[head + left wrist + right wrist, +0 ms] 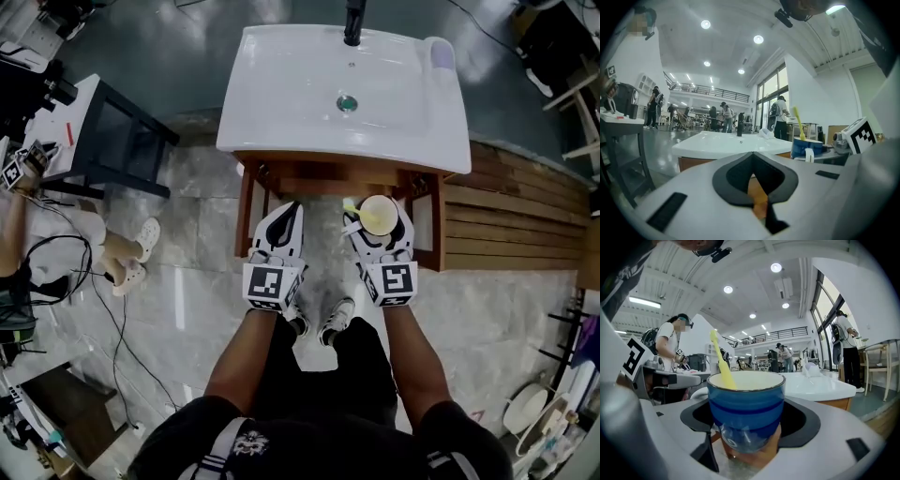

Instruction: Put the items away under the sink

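The blue-striped mug [745, 411], with a yellow toothbrush [720, 363] leaning in it, stands upright between the right tongs [379, 229], which are clenched on its lower body. Gripping it low and level looks meant to stop the toothbrush tipping out. In the head view the mug hangs just in front of the front edge of the white sink surface [281, 89], towards its right front corner and before the wooden vanity frame [323, 178]. It seems lined up to go into the space beneath, which the basin hides from above. The left tongs [287, 221] are pressed together on nothing, beside the right ones, off the left half of that front edge; I judge them parked clear of the carry. A pale item [441, 52] stands at the back right corner; what it is cannot be told.
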